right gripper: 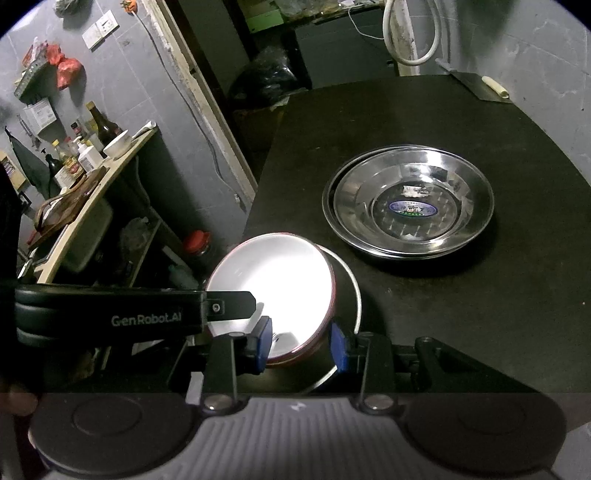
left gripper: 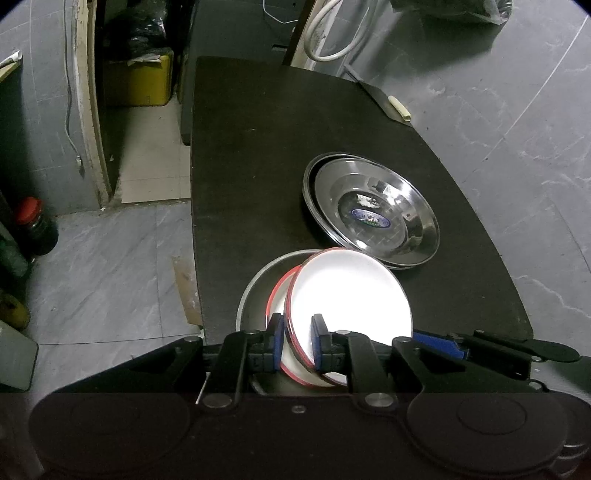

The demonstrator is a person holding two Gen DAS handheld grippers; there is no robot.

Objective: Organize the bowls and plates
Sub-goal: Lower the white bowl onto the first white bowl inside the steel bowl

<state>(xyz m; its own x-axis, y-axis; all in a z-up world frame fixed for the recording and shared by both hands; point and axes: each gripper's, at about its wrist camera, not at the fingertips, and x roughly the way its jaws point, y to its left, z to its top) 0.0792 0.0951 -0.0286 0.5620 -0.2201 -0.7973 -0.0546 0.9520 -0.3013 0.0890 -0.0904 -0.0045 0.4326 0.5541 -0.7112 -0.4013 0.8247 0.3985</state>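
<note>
Here: two red-rimmed white bowls (left gripper: 351, 295), one metal bowl (left gripper: 255, 288), two steel plates (left gripper: 373, 210).

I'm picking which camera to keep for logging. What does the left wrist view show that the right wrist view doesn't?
Left only: a yellow box in the doorway, and the left gripper shut on the white bowls' rims.
Right only: a shelf of bottles and wall sockets.
Both: the steel plates stacked on the black table, and the white bowls inside a metal pot.

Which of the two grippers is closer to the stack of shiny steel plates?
Right. The right gripper sits on the stack's side of the white bowls; the left gripper grips their far rim.
</note>
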